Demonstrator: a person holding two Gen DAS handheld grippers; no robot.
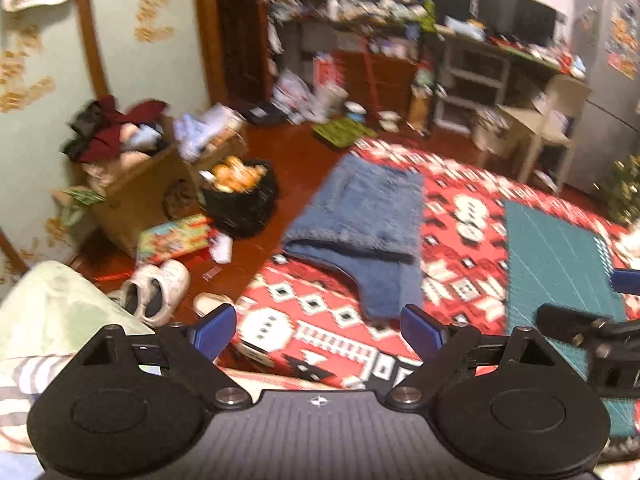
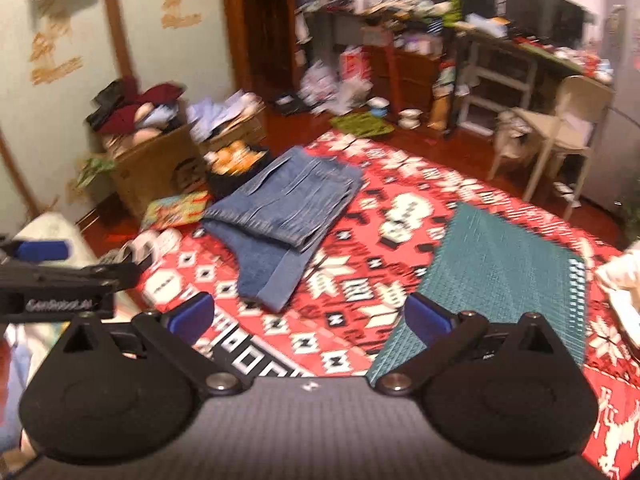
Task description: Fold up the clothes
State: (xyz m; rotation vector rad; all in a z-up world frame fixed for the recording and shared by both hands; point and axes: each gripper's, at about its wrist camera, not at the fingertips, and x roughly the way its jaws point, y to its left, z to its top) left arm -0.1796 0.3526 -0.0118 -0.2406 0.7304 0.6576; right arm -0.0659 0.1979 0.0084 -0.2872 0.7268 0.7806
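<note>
Left wrist view: the left gripper (image 1: 318, 330) hovers with its blue fingers wide apart, holding nothing, above a red patterned blanket (image 1: 320, 332). Folded blue denim jeans (image 1: 362, 216) lie on it beside a teal grid mat (image 1: 556, 256). The right gripper (image 2: 306, 316) is equally spread and empty.

Red patterned blanket (image 2: 360, 296) carries folded jeans (image 2: 284, 216), teal mat (image 2: 500, 276).

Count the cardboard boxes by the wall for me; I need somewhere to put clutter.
2: a large brown cardboard box heaped with clothes, and a smaller one right beside it, holding papers. Others may be hidden.
</note>
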